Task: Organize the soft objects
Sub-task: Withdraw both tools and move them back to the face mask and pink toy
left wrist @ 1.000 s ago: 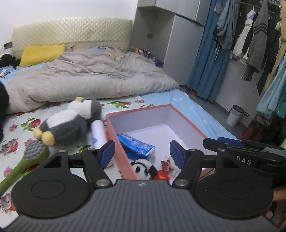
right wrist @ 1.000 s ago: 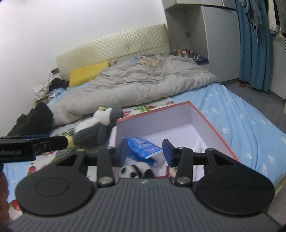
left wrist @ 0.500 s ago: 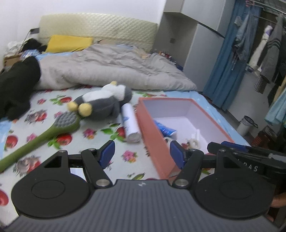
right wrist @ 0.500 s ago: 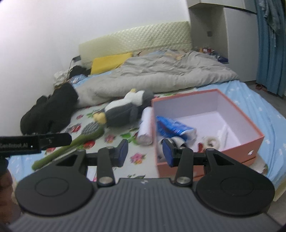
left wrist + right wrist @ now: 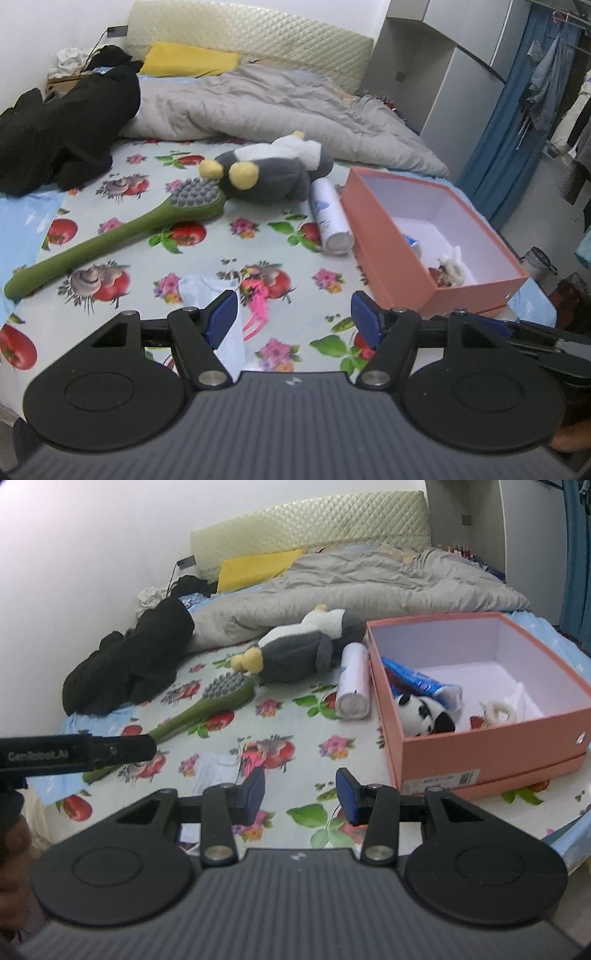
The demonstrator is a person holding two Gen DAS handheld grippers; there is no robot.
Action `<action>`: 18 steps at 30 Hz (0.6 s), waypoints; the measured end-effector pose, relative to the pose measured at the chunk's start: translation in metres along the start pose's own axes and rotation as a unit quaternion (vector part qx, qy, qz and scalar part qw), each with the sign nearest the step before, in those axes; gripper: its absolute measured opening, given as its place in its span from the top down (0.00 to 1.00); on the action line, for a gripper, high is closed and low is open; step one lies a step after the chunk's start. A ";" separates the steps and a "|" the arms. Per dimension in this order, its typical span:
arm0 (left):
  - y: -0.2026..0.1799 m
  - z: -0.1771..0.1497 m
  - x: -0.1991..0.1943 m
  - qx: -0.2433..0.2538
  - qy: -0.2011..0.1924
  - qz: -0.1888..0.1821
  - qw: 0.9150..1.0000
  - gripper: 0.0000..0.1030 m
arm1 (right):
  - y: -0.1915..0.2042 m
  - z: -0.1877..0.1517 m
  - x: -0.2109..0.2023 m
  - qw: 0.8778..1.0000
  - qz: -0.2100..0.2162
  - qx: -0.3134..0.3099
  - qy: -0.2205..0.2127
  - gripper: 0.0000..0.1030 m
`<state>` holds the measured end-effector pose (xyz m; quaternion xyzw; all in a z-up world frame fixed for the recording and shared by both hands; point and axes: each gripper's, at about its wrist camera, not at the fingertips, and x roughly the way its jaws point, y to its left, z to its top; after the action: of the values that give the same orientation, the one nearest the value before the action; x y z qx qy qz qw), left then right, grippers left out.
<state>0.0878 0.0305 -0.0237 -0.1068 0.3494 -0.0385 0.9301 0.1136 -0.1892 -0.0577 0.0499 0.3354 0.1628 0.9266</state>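
While both tongs hang wide and empty over the bed's near edge, left tongs (image 5: pixel 293 317) and right tongs (image 5: pixel 301 794), the penguin toy (image 5: pixel 269 173) lies mid-bed beside the box (image 5: pixel 480 284). It looks light and squashy; pinching its plump belly should hold best.

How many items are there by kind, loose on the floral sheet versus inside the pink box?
Plush toys: 2, penguin on the sheet, panda in the pink box
Brushes: 1, green brush
Spray cans: 1, white can
Blue packets: 1, blue packet in the box
Small white cloths: 1, white cloth
Total: 6
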 end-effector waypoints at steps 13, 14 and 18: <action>0.013 -0.031 -0.011 -0.001 0.010 0.017 1.000 0.29 | 0.010 -0.022 0.000 1.000 0.013 -0.008 0.001 0.56; 0.014 -0.032 -0.012 -0.002 0.013 0.021 1.000 0.29 | 0.011 -0.022 0.000 1.000 0.013 -0.007 0.002 0.56; 0.017 -0.034 -0.017 -0.010 0.013 0.022 1.000 0.23 | 0.014 -0.024 0.001 1.000 0.016 -0.009 0.001 0.56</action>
<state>0.0524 0.0437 -0.0418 -0.1084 0.3638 -0.0160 0.9250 0.0953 -0.1757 -0.0736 0.0469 0.3344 0.1809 0.9237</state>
